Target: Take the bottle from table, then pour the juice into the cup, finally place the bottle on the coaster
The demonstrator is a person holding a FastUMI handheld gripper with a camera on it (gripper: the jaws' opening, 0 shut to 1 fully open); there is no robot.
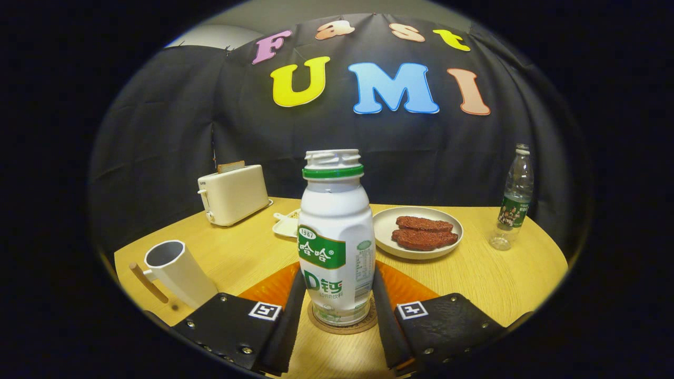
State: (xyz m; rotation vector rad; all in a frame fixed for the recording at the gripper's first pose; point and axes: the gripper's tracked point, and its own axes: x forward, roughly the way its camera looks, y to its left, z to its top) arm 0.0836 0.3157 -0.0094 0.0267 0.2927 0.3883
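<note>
We see wooden table (489,273), black cloth wall | bottle (337,237) on coaster (342,327), "1987" | gripper (338,310) fingers pressing its sides

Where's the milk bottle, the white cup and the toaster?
Bottle (337,231): gripper view, middle of its white body, between the fingers.
Cup (181,273): gripper view, its outer wall.
Toaster (234,196): gripper view, its front side.

Dim booth, warm light from above; tabletop (489,273) evenly lit beyond the fingers (288,321), dark cloth wall soaks up light. Soft glare on the bottle (337,237) between the fingers, faint shadow under it on the coaster (342,327), cup (179,271) just left of them throws a short shadow. Strong fisheye bending at the rim; centre sharp, edges softer and darker.
</note>
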